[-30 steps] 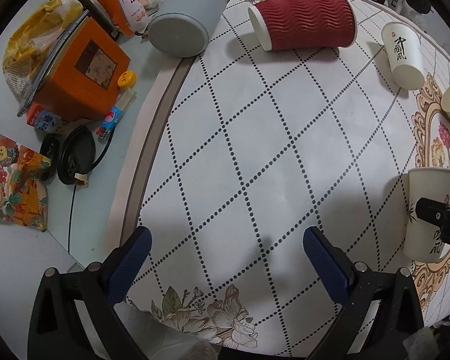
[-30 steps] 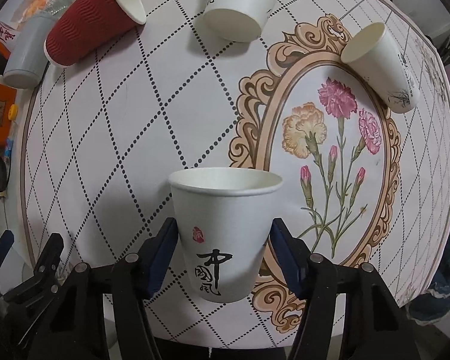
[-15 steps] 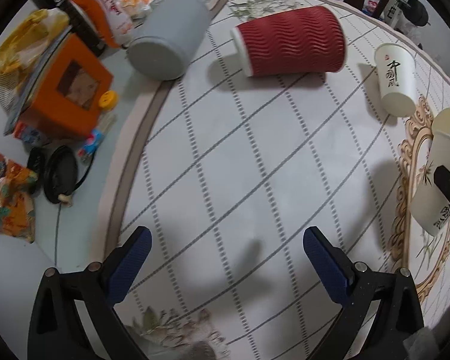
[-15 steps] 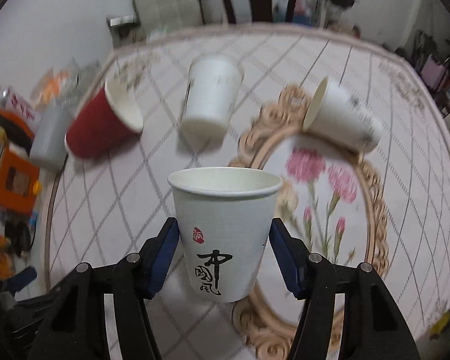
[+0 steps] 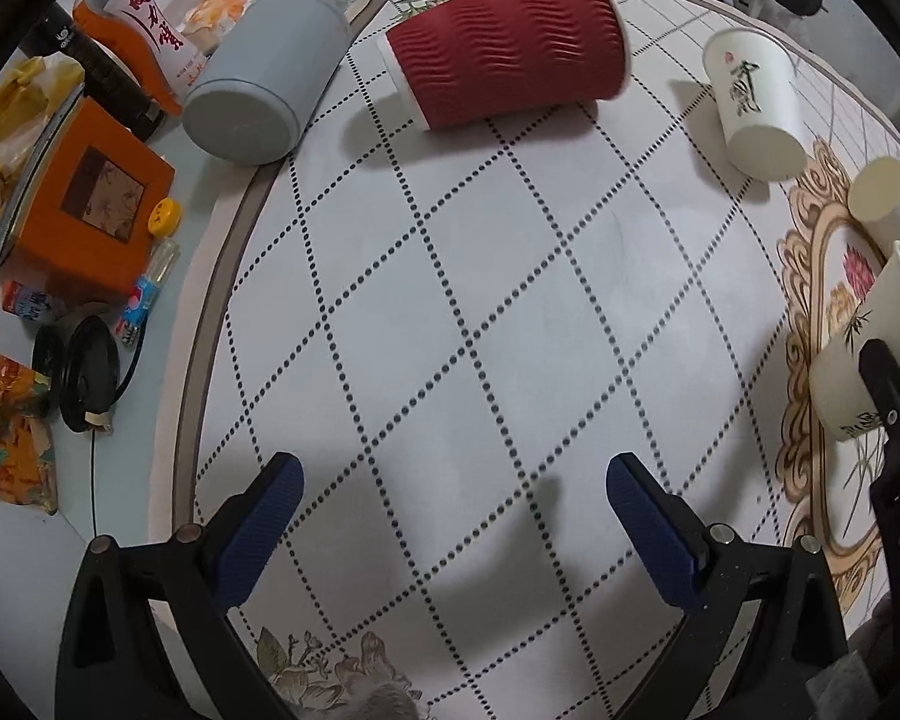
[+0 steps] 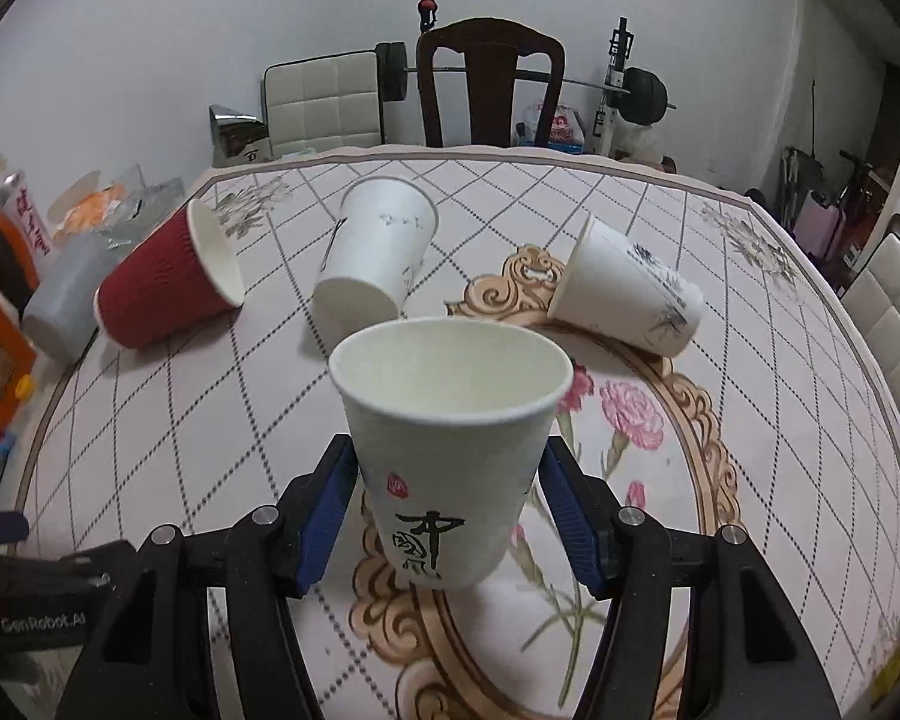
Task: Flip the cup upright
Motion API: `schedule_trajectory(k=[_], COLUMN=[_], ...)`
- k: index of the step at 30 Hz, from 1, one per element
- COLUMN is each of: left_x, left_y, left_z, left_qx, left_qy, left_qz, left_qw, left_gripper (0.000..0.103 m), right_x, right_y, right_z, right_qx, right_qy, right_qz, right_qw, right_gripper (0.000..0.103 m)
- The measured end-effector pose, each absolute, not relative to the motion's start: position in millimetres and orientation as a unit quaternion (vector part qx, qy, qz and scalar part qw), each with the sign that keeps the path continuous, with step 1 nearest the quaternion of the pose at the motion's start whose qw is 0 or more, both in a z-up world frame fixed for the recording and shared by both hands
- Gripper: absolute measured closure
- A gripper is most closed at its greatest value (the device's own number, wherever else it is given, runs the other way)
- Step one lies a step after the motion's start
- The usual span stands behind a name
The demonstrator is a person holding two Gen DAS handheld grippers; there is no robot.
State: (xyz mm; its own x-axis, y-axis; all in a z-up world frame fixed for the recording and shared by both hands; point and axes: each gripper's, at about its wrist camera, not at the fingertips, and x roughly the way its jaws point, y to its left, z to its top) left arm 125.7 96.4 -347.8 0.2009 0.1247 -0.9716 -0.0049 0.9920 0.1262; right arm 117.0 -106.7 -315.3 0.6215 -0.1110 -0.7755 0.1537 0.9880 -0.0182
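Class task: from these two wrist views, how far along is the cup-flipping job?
Done: nothing stands upright on its own yet. In hand: the right gripper grips a white cup, mouth up. Left: the red cup and two white cups lie sideways; the left gripper is open.

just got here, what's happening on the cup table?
The right gripper is clamped on a white paper cup, mouth up, held over the flowered tablecloth. The left gripper is open and empty above the cloth. A red ripple cup and two white cups lie on their sides.
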Motion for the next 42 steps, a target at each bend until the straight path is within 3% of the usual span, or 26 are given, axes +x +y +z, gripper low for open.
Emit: schedule_trajectory(k=[7, 10, 16, 22, 42], left_x=[103, 96, 78, 49, -89], left_y=[89, 83, 76, 65, 57], left_z=[-338, -329, -307, -270, -71], left_qx=[0.064, 0.073, 0.085, 0.08, 0.042], left_qy=[0.624, 0.616, 0.598, 0.579, 0.474], left_qz=[0.038, 0.037, 0.043, 0.049, 0.029], left_qw=[0.778, 0.784, 0.796, 0.81, 0.879], left_gripper=[0.0, 0.0, 0.0, 0.0, 0.0], right_x=[94, 84, 65, 43, -112], right_y=[-108, -113, -123, -142, -166], right_z=[-323, -319, -301, -264, -51], right_qx=[0.035, 0.04, 0.038, 0.037, 0.021], right_qy=[0.461, 0.463, 0.464, 0.464, 0.438], right_qz=[-0.071, -0.07, -0.075, -0.099, -0.084], right_qw=[0.884, 0.883, 0.882, 0.879, 0.895], right_gripper=[0.036, 0.024, 0.018, 0.002, 0.001])
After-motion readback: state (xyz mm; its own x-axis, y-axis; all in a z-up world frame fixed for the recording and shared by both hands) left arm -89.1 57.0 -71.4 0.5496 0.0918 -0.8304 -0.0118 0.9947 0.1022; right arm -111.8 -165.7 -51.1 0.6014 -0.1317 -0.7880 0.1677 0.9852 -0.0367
